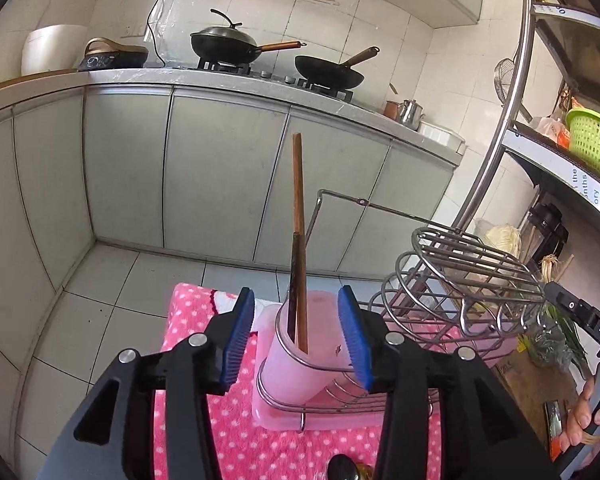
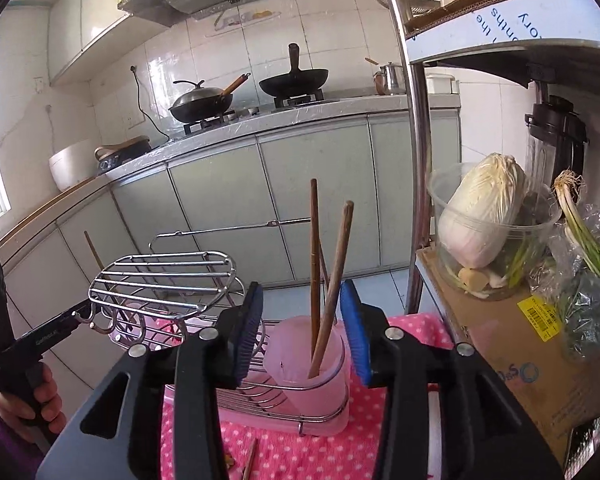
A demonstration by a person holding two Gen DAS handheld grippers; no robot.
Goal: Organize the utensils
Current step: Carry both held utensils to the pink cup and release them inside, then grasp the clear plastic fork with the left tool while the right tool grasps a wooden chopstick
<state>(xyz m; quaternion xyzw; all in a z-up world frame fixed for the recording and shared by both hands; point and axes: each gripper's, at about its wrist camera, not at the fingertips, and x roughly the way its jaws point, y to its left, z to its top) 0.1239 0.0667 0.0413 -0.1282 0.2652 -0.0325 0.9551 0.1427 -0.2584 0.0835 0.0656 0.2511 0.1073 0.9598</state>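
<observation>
A pink utensil cup (image 1: pixel 300 368) stands in a wire dish rack (image 1: pixel 452 280) on a pink tray. Brown chopsticks (image 1: pixel 299 240) stand upright in it. My left gripper (image 1: pixel 298 340) is open, its blue pads on either side of the cup, holding nothing. In the right wrist view the same cup (image 2: pixel 312 368) holds several chopsticks (image 2: pixel 328 280). My right gripper (image 2: pixel 302 332) is open and empty just in front of the cup. Another chopstick (image 2: pixel 250 460) lies on the polka-dot towel below.
The rack sits on a pink polka-dot towel (image 1: pixel 260 440). A metal shelf post (image 2: pixel 414 160) stands to the right, with a cabbage in a clear bowl (image 2: pixel 480 216) on a cardboard box. Kitchen cabinets and a stove with woks (image 1: pixel 228 46) lie beyond.
</observation>
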